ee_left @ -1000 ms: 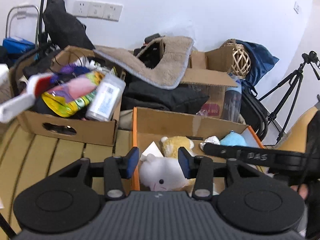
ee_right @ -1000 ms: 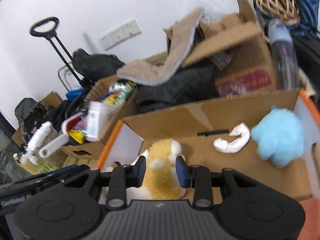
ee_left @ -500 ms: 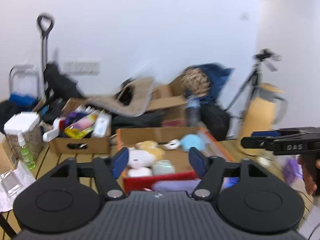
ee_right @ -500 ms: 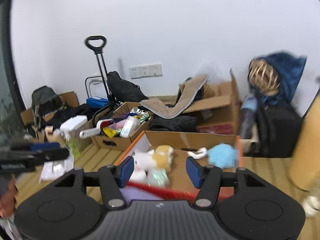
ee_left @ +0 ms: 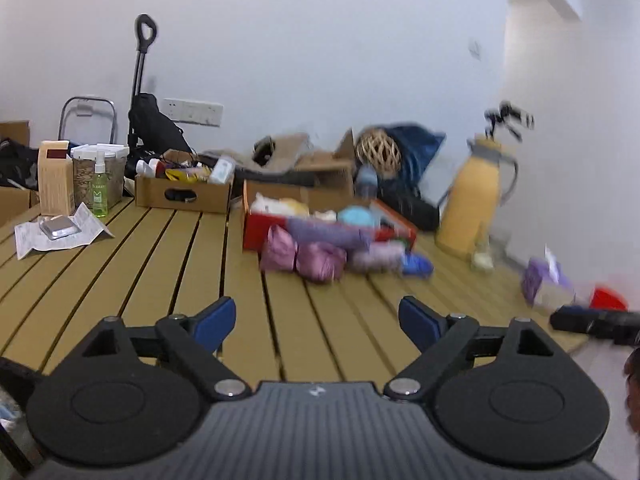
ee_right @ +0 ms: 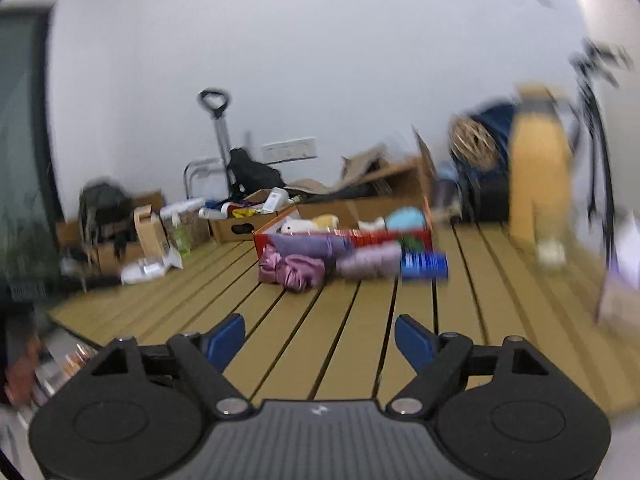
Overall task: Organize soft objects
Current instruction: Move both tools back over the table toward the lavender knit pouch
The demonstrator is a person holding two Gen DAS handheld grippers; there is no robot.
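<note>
Left gripper: the black left gripper with blue pads (ee_left: pixel 316 320) stands wide with nothing between its pads; its jaws have just been opening, above bare slats.
Right gripper: the black right gripper with blue pads (ee_right: pixel 320 338) is likewise spread wide and empty, its jaws just opened further; both views are blurred.
Soft things loose: a crumpled pink satin cloth bundle (ee_left: pixel 302 256) and a rolled lilac fabric piece (ee_left: pixel 328 234) lie on the yellow slatted wooden table (ee_left: pixel 160 264), touching the front wall of the box.
Soft things stowed: a white plush toy (ee_right: pixel 298 225), a yellow one and a round pale-blue plush toy (ee_right: pixel 406 218) sit inside the open red-fronted cardboard box (ee_left: pixel 256 236).
Step in hand: seemingly pulled away from the box, ready for the next pick.
How to do it well: approach the pink bundle from above and in front, pads astride its thickest fold, and close gently, since satin probably slips.
Watch for: the blue object (ee_right: pixel 424 266) beside the fabrics; what it is cannot be told.
</note>
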